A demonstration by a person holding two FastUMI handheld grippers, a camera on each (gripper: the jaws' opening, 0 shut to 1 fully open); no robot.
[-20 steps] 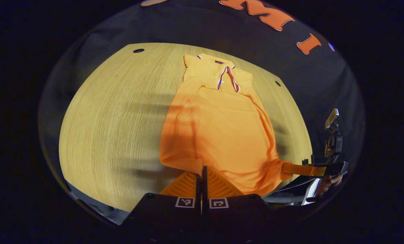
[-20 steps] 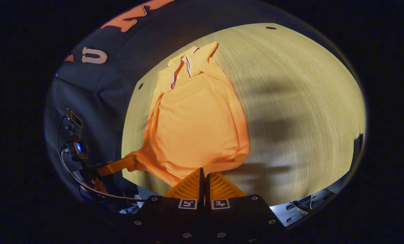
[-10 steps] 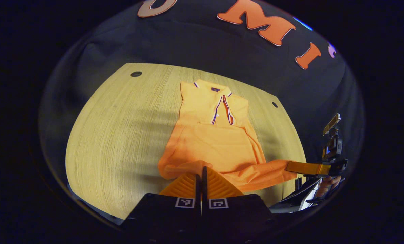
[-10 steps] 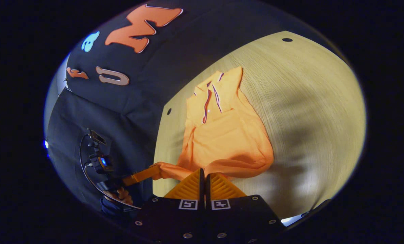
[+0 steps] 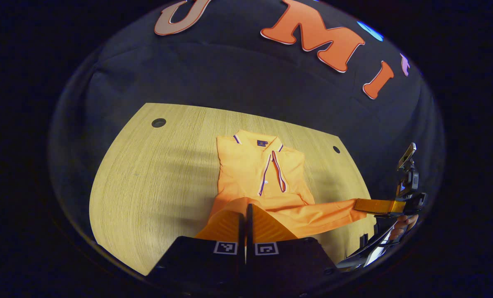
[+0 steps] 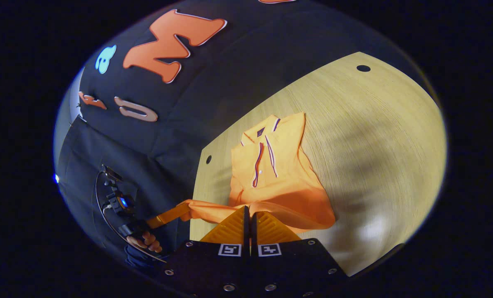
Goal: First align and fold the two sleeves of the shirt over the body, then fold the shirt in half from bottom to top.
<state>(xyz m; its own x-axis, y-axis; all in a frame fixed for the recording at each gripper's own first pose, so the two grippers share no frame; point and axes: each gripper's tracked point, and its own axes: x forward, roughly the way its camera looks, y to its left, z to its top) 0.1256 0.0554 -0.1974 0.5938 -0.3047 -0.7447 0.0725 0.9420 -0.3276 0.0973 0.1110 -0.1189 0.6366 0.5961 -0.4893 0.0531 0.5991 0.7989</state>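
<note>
An orange polo shirt (image 5: 250,174) lies on the wooden table (image 5: 155,165), collar at the far end, sleeves folded in over the body. Its bottom hem is lifted off the table and stretched between both grippers. My left gripper (image 5: 245,205) is shut on one hem corner. The right gripper (image 5: 360,204) pinches the other corner at the table's right edge, held by a hand (image 5: 401,225). In the right gripper view the shirt (image 6: 271,165) runs away from my right gripper (image 6: 247,207), shut on the hem, and the left gripper (image 6: 182,210) holds the far corner.
The table (image 6: 374,124) has small round holes near its far corners (image 5: 158,122) (image 5: 336,149). Bare wood stretches wide on either side of the shirt. The black cloth wall stands right behind the table. A hand (image 6: 145,241) holds the left gripper.
Both grippers have risen and moved toward the collar with the hem. The lower half of the shirt has come off the table and now covers more of the body.
</note>
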